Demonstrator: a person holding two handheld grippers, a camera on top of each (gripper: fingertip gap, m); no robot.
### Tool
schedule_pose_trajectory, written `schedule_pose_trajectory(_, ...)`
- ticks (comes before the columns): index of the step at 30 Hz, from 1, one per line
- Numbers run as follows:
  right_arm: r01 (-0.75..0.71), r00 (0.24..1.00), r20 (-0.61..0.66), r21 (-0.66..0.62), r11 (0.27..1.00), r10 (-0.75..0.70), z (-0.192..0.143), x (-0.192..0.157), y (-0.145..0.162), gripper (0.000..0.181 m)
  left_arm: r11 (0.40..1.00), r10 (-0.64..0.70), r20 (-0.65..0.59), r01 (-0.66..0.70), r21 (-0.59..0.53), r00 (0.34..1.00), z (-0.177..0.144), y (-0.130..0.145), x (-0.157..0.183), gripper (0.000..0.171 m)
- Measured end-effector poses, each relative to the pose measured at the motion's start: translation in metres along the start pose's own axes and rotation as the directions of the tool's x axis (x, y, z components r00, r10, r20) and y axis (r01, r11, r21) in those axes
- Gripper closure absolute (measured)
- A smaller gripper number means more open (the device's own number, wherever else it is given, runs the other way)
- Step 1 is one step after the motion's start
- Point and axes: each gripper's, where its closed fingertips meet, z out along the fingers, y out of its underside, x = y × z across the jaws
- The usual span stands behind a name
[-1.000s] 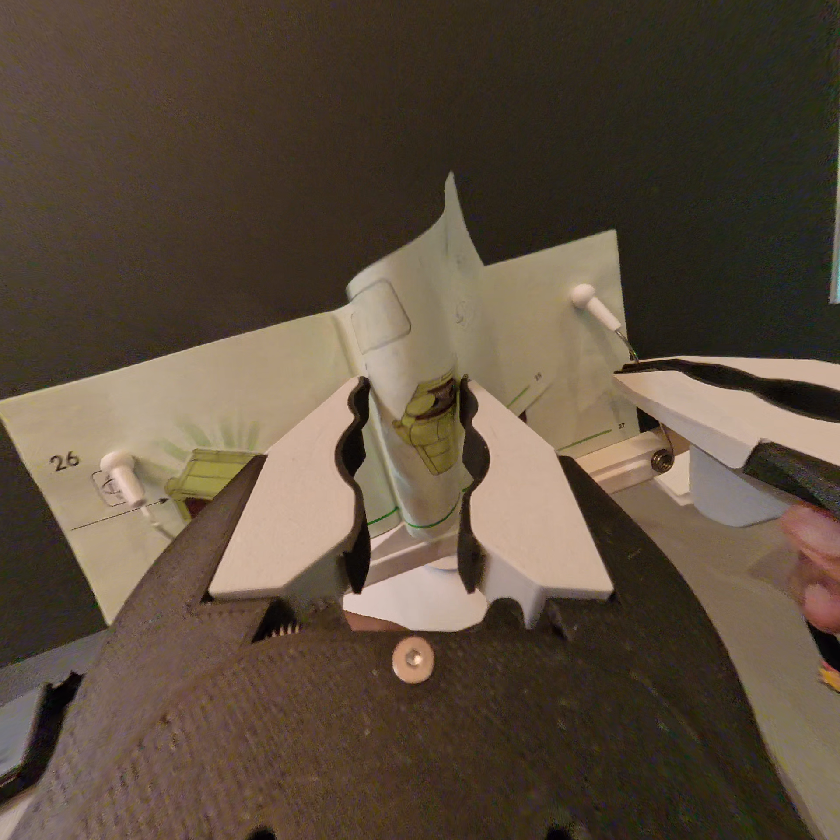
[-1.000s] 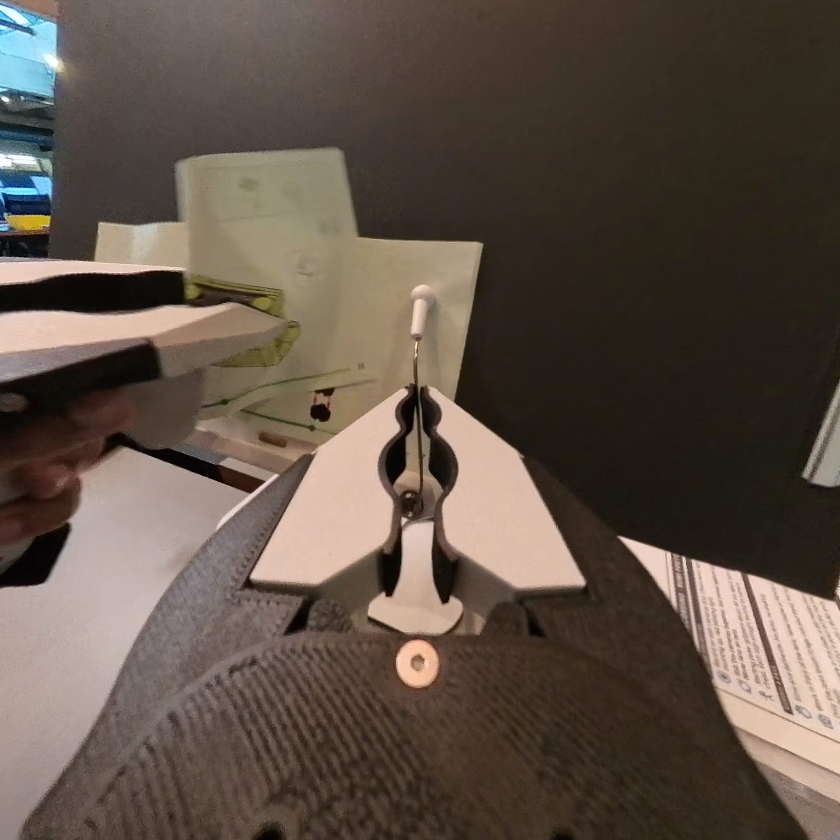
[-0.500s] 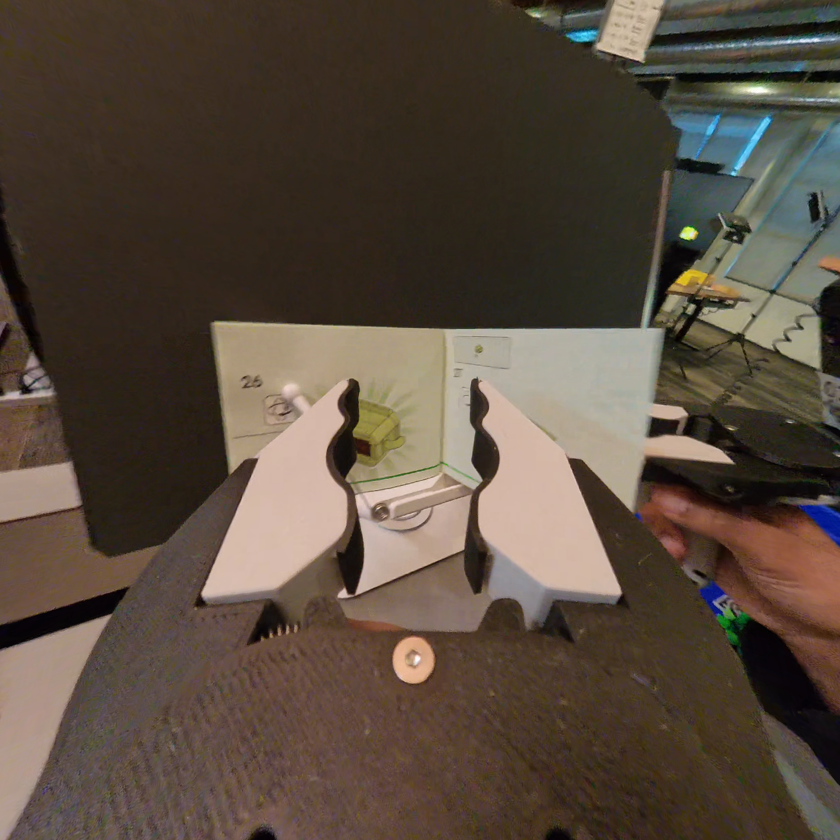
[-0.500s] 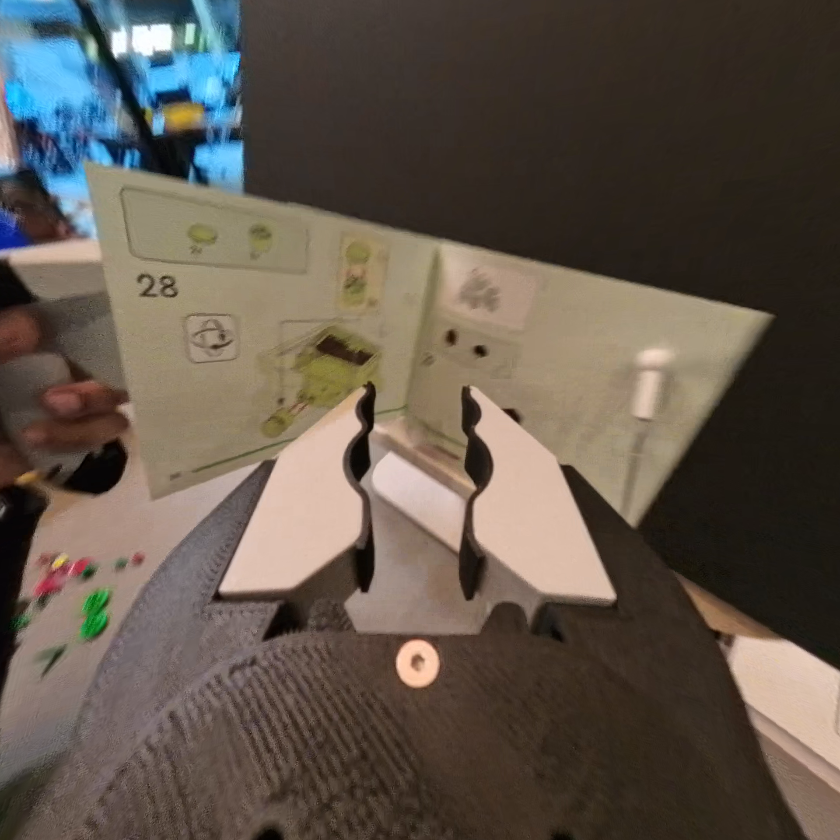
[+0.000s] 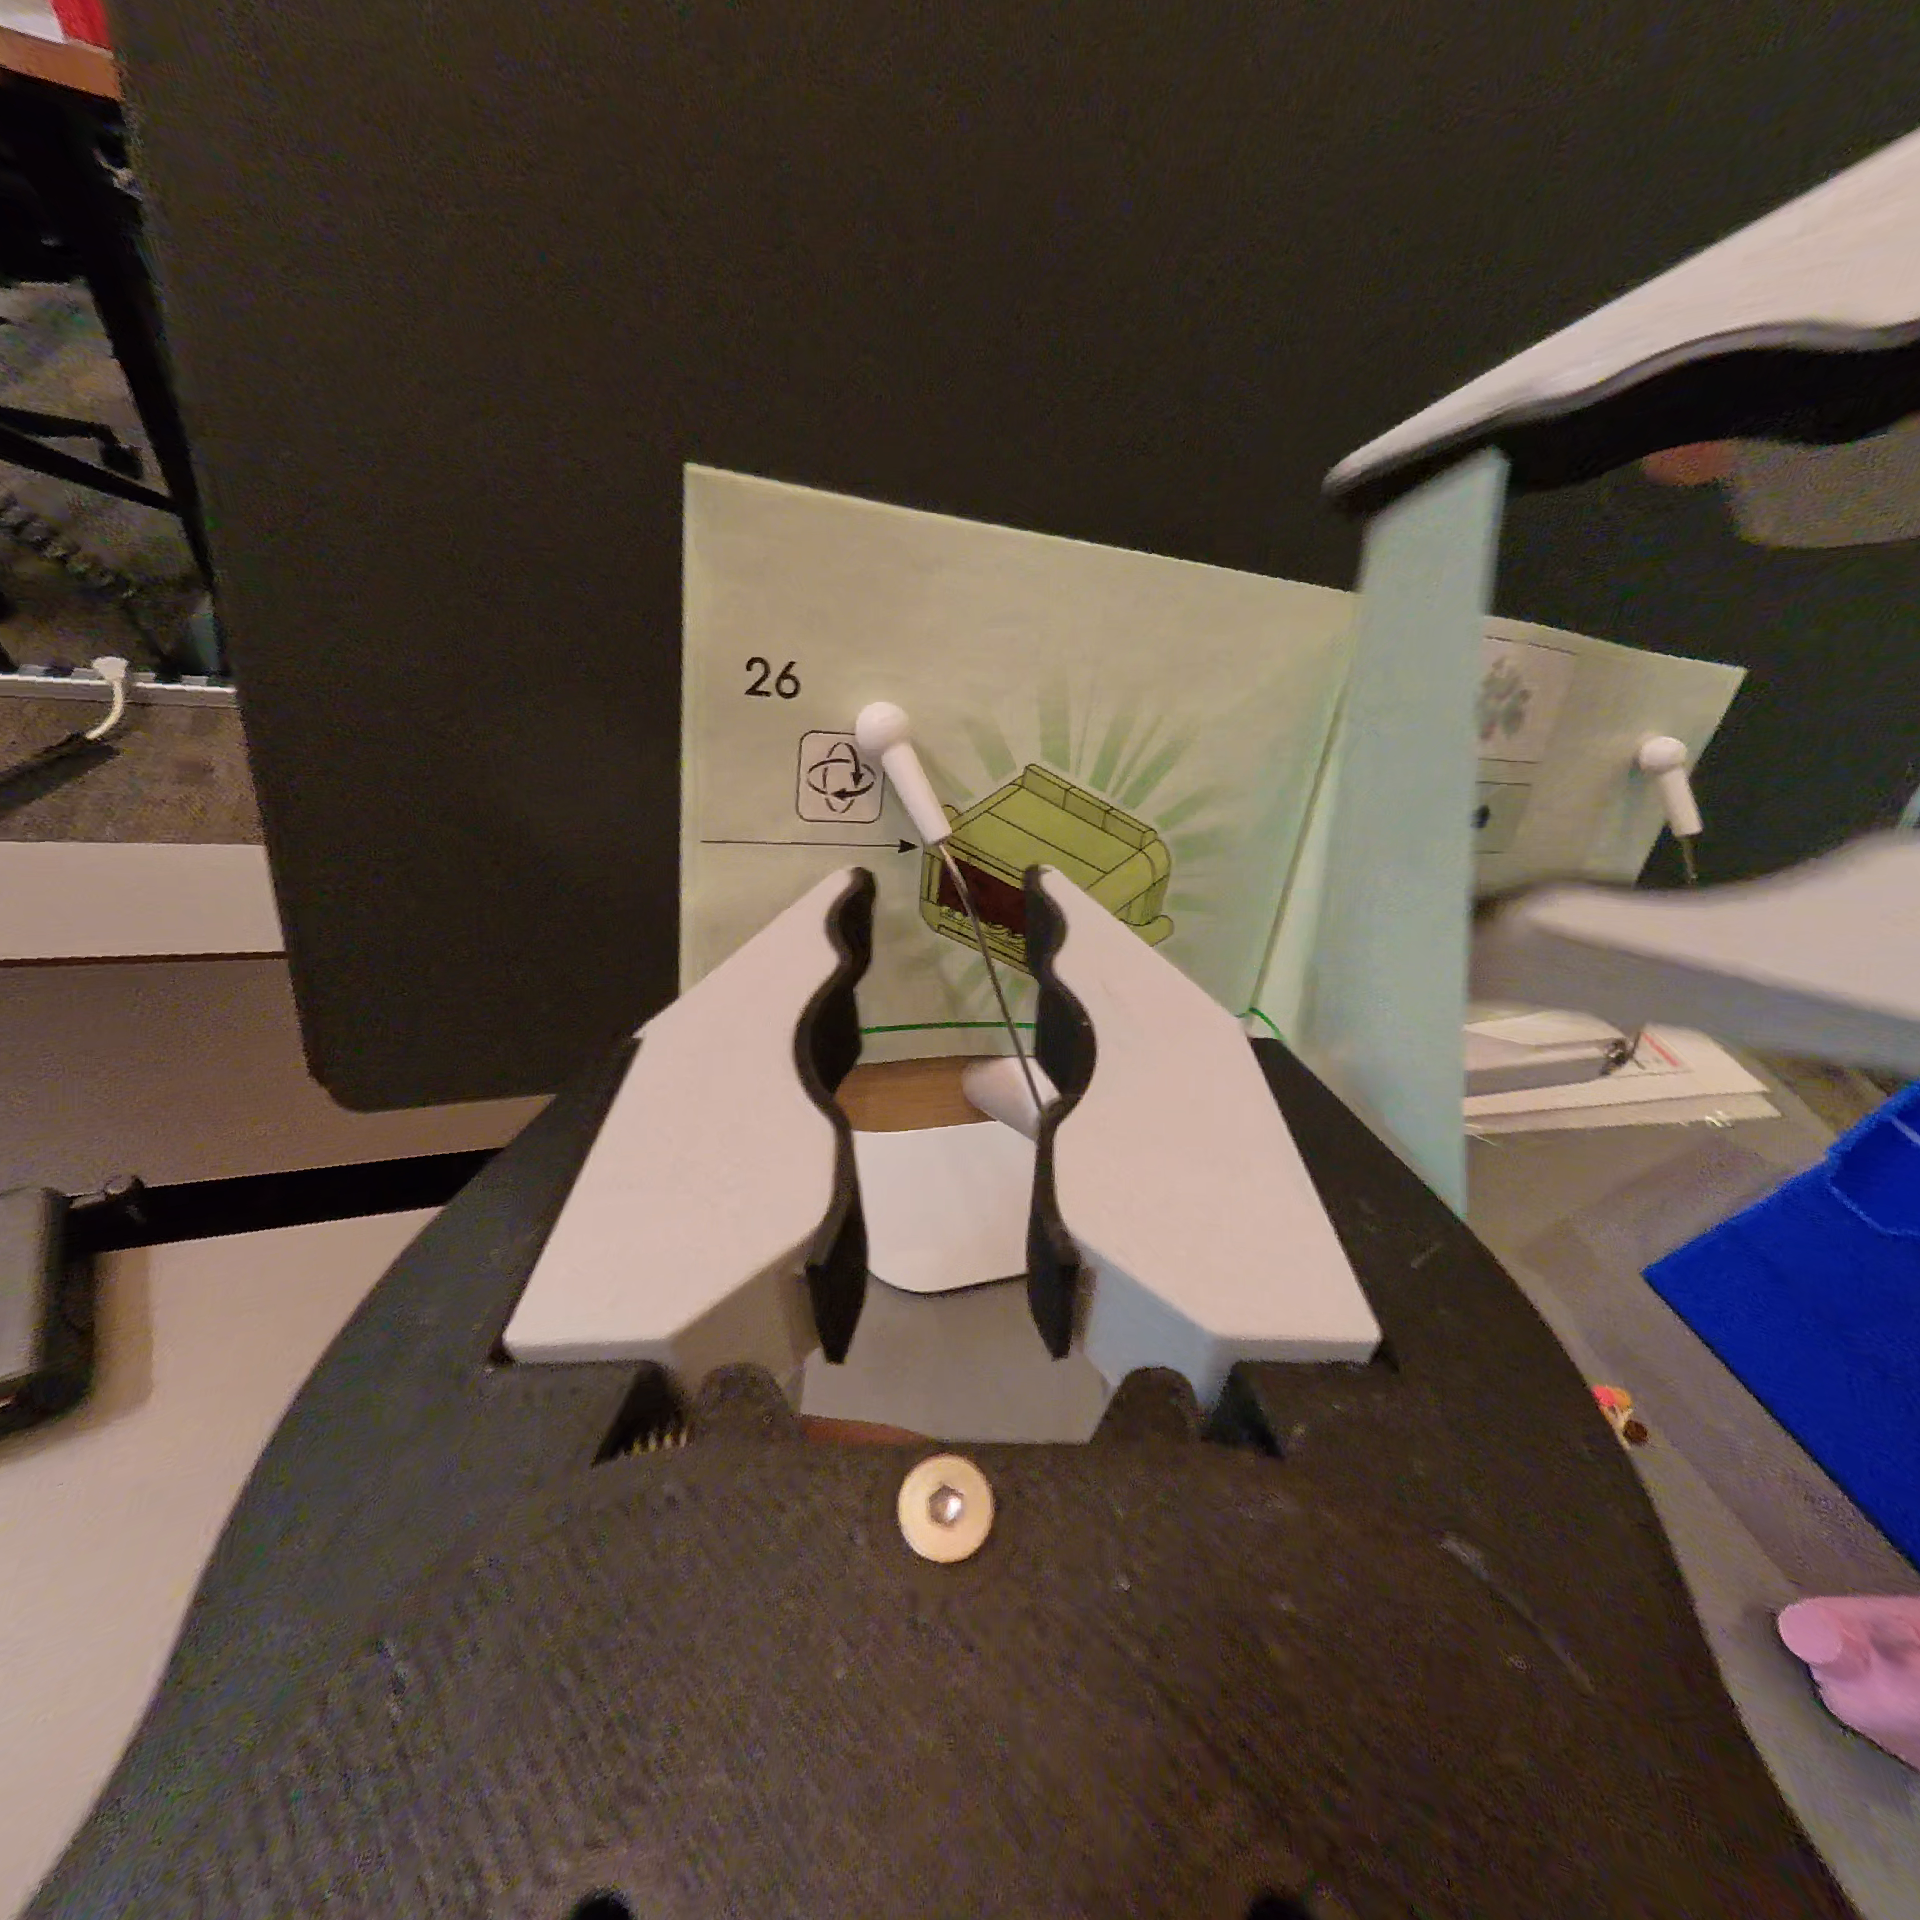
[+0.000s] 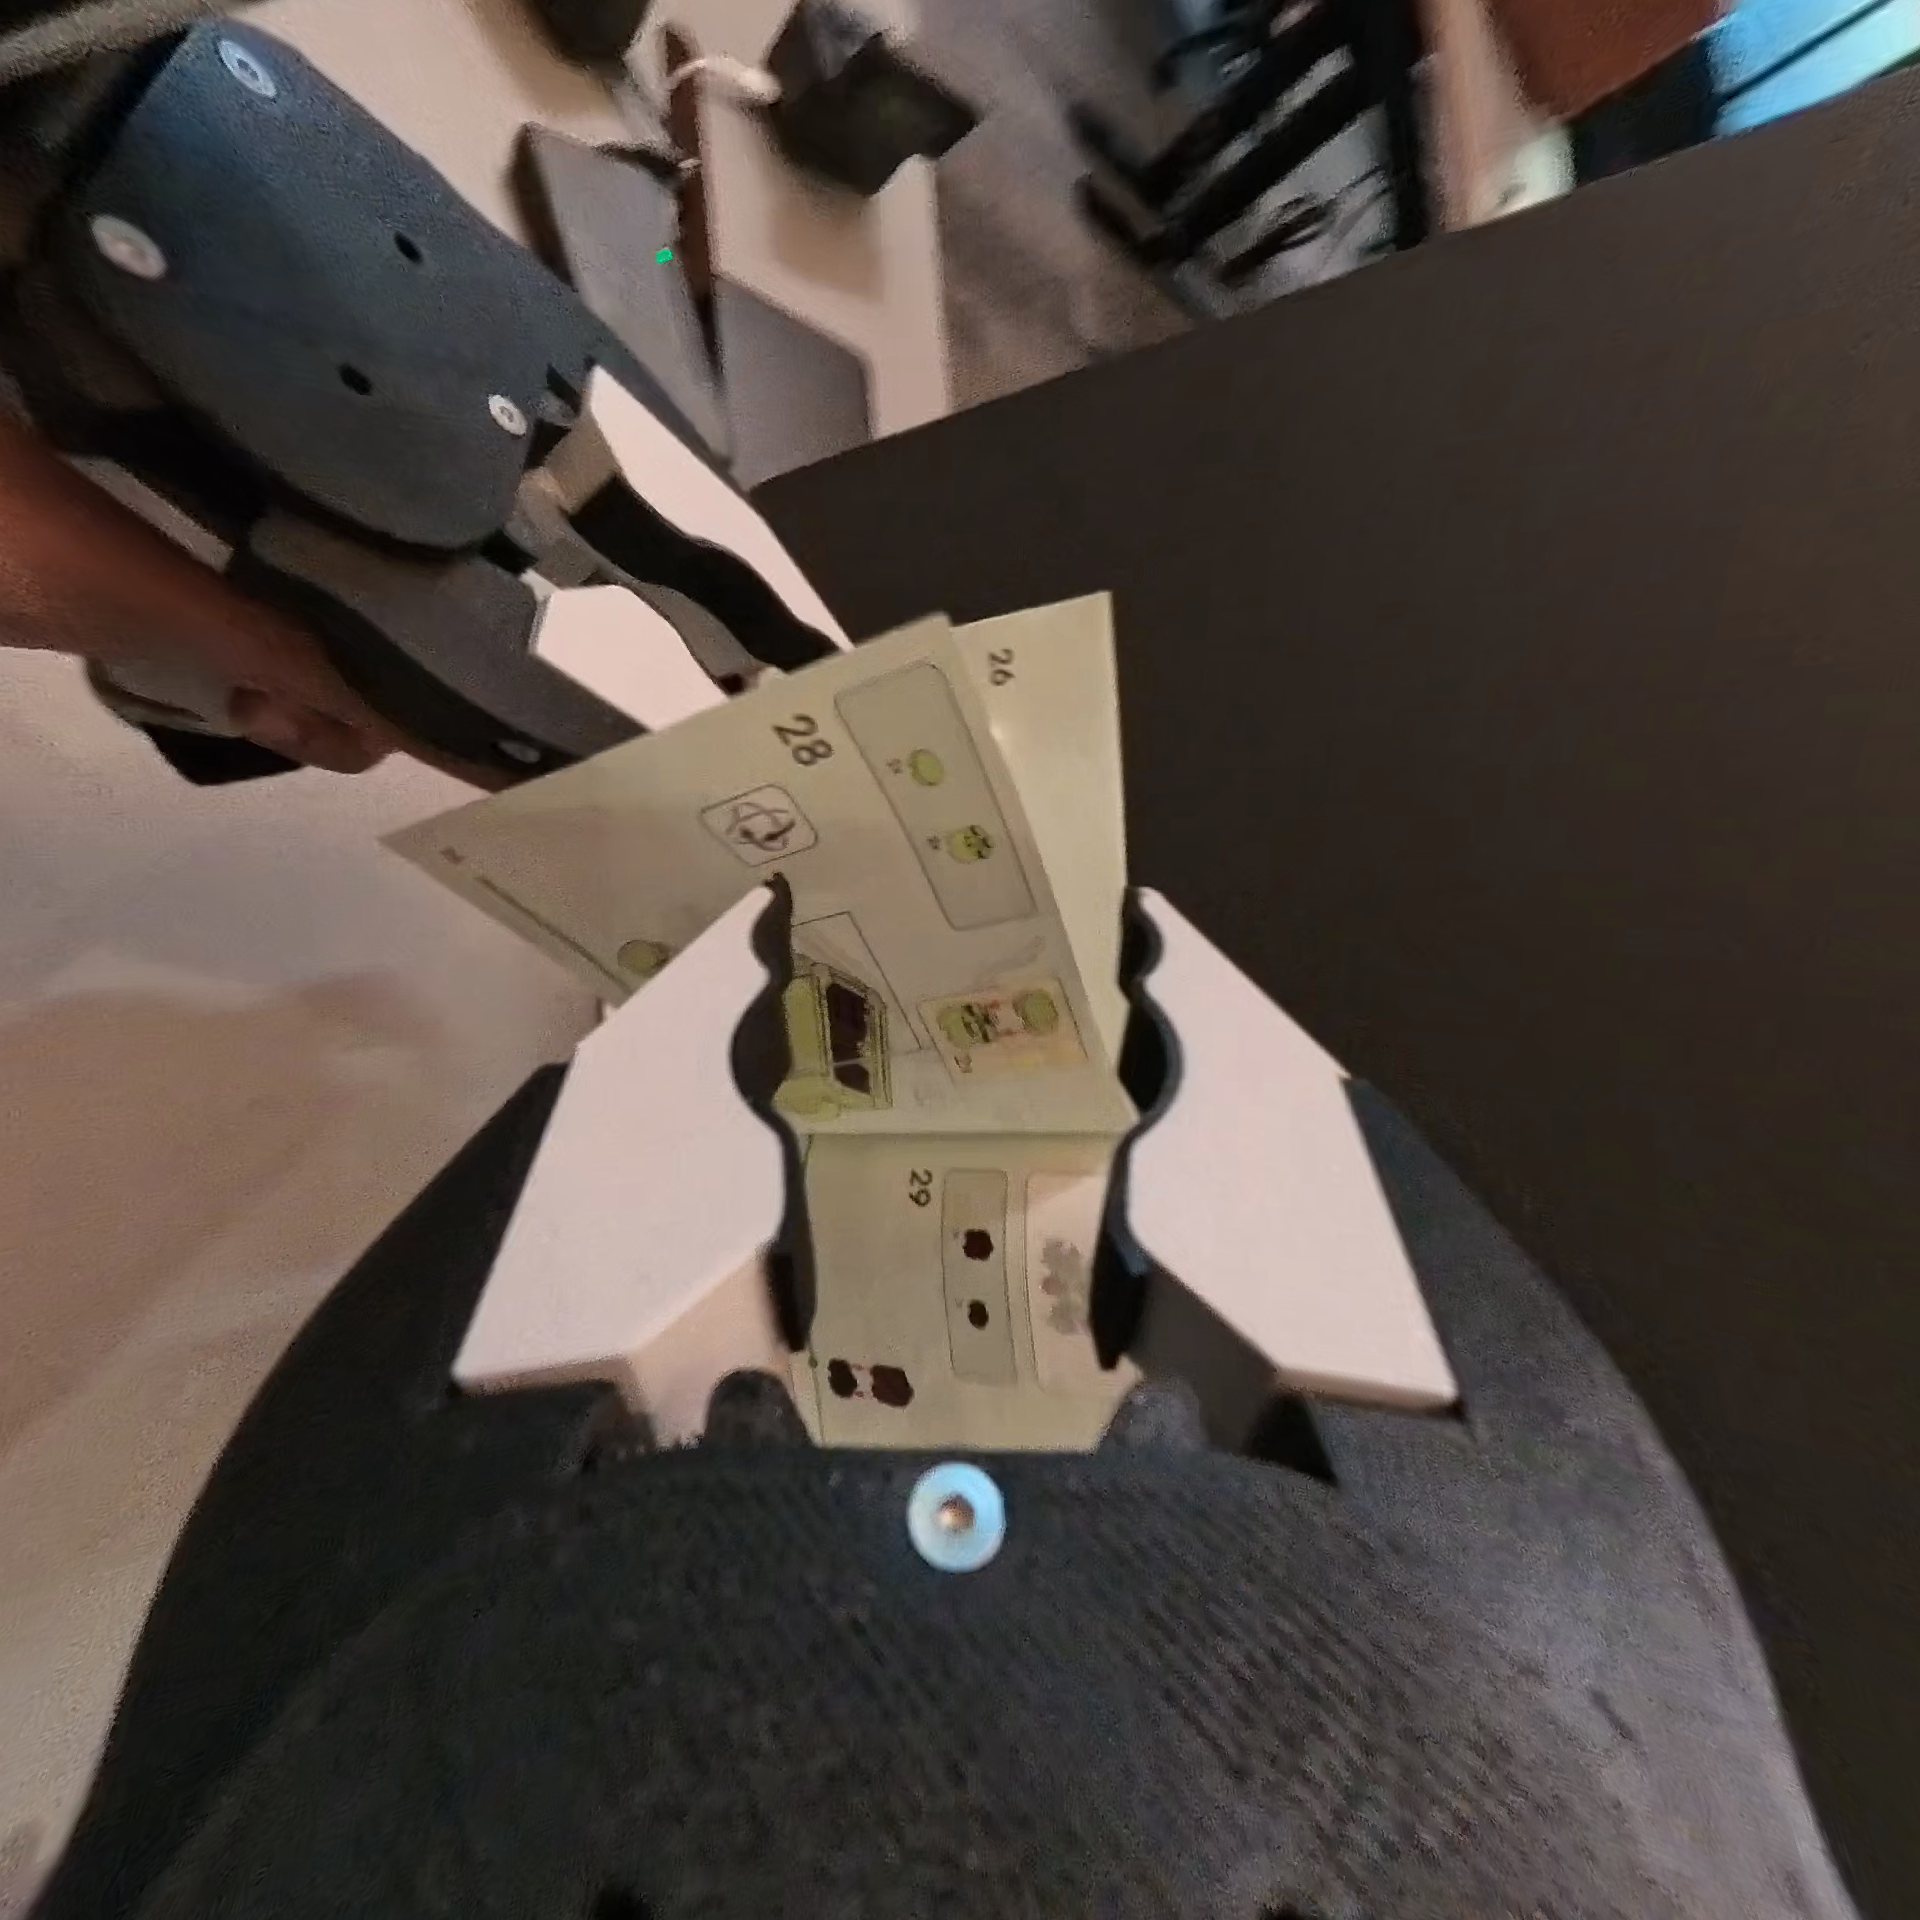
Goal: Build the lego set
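Observation:
The pale green instruction booklet (image 5: 1091,665) stands open on its holder against a black board. A white-tipped wire clip (image 5: 902,771) rests on its left page, and a second clip (image 5: 1665,781) on the right page. My left gripper (image 5: 951,894) is open just in front of the left page; the left clip's wire runs between its fingers, close to the right one. One loose page (image 5: 1413,831) stands edge-on. My right gripper (image 6: 956,904) is open and tilted, with the lifted page (image 6: 914,862) in the wide gap between its fingers. The left gripper (image 6: 312,364) shows at upper left there.
The black board (image 5: 727,260) stands behind the booklet. A blue object (image 5: 1818,1299) lies at the right, with tiny loose bricks (image 5: 1616,1413) beside it and white sheets (image 5: 1610,1075) behind. A black device (image 5: 31,1299) sits at the left table edge. One gripper's finger ends stand about 8 cm off the other's.
The right gripper let go of the right clip's wire, opened, and swung over the booklet around the lifted page. The left gripper released the curled page and moved to the left clip.

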Motion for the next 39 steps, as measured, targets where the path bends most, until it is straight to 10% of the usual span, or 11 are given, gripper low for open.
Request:
schedule_pose_trajectory(5,-0.105,0.982,0.149,-0.055,0.993,0.113,0.011,0.011,0.007,0.181,1.0,-0.002,-0.029,0.002,-0.003,1.0,0.001,0.003,0.001,0.161)
schedule_pose_trajectory(19,-0.409,0.91,-0.085,-0.015,0.912,0.407,0.008,0.055,0.046,0.181,0.997,-0.026,-0.161,0.015,-0.07,0.987,-0.016,0.01,-0.001,0.171)
schedule_pose_trajectory(39,-0.209,0.972,-0.099,0.072,0.975,0.215,0.026,0.024,-0.008,0.159,0.994,0.077,-0.192,-0.091,-0.068,0.978,-0.016,0.009,0.021,0.17)
